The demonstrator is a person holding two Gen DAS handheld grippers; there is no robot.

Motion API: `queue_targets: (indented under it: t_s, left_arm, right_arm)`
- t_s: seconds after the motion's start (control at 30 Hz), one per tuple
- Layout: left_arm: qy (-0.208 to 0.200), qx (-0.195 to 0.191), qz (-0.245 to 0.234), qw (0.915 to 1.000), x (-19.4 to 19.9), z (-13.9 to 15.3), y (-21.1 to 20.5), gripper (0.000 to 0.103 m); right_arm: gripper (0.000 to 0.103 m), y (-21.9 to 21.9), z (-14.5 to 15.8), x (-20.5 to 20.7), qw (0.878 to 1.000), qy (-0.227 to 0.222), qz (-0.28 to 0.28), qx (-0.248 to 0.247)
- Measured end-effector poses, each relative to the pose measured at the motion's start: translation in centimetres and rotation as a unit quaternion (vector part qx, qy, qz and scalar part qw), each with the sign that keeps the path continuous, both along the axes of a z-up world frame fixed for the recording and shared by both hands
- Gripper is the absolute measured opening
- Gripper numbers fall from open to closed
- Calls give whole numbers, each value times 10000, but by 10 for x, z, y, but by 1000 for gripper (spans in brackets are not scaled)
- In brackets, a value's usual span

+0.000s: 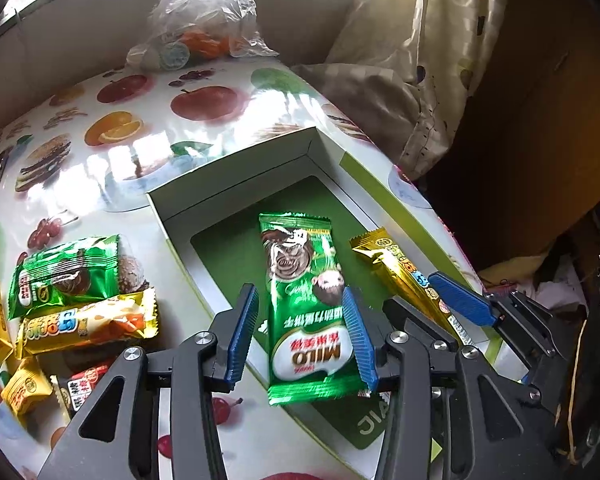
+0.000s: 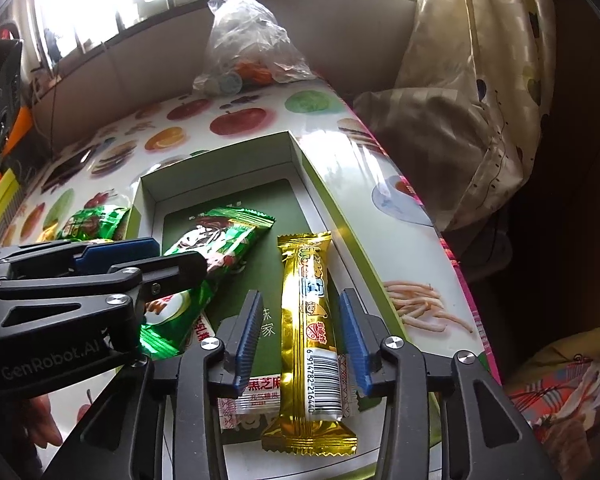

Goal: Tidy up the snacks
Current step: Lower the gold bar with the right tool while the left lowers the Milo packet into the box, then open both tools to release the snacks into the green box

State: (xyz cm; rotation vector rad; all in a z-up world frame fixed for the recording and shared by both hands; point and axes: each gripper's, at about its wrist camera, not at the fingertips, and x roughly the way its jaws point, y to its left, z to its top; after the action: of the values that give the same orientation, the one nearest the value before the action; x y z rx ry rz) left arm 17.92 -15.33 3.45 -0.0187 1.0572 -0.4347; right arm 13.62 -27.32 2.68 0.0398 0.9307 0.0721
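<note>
With both bars lying in the box [image 1: 236, 196], the L gripper [image 1: 306, 336] is spread round the Milo bar [image 1: 304, 304], the R gripper [image 2: 306, 338] spread round the gold bar [image 2: 312, 332]; neither pinched. Long axes run w/ the fingers; loose snacks [image 1: 80, 304] lie nearer L.

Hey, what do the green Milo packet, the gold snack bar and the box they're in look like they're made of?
Green Milo packet: shiny metallised plastic film, judging by mirror glints and crimped ends. Gold snack bar: similar glossy foil-look film. Box: probably matte paperboard, with crisp folded white walls.
</note>
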Motion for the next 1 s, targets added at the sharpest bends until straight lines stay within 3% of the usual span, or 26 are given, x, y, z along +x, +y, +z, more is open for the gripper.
queue_targets:
  t_s: [0.3, 0.6, 1.0]
  left_arm:
    - [-357, 35, 29, 9994, -18, 22, 18, 45]
    - [-685, 67, 418, 9968, -36, 45, 63, 45]
    - [-847, 149, 858, 9926, -67, 48, 111, 45]
  right_arm:
    - [45, -2, 11, -13, 9998, -185, -55, 40]
    - [46, 1, 32, -31, 9989, -469, -8, -25]
    - [46, 26, 42, -46, 9977, -630, 249, 60]
